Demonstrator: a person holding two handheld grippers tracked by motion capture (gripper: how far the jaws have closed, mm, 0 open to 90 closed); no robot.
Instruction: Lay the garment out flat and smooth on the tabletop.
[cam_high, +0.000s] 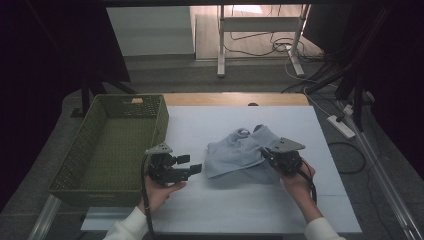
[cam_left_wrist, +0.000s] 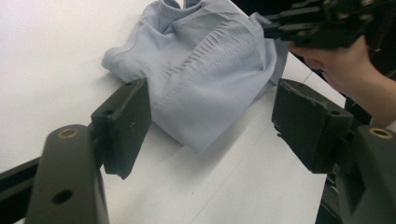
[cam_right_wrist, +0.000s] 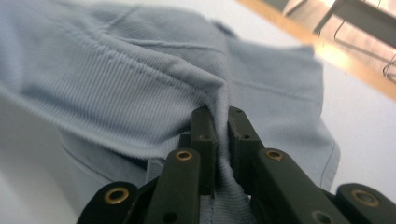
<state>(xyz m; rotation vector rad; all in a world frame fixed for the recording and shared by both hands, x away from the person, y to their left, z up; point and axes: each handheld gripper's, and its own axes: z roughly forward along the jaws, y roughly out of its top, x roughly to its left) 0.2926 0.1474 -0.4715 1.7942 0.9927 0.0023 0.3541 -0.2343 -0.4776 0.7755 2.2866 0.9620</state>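
Light-blue shirt (cam_high: 240, 152) lies crumpled near the middle of the white bench (cam_high: 250, 210), with a green woven basket (cam_high: 100, 145) at the bench's left edge. Reaching in from the shirt's right side, the right gripper (cam_right_wrist: 221, 122) has its fingers (cam_right_wrist: 203, 140) pinched on a fold of the cloth. Just left of the shirt, the left gripper (cam_high: 187, 165) is held low over the bench, pointing at the garment, its fingers (cam_left_wrist: 122, 126) spread wide with nothing between them.

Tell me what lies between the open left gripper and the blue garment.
Only bare white table: in the high view, the left gripper stops short of the light blue garment, with nothing between. The left gripper view shows the same gap.
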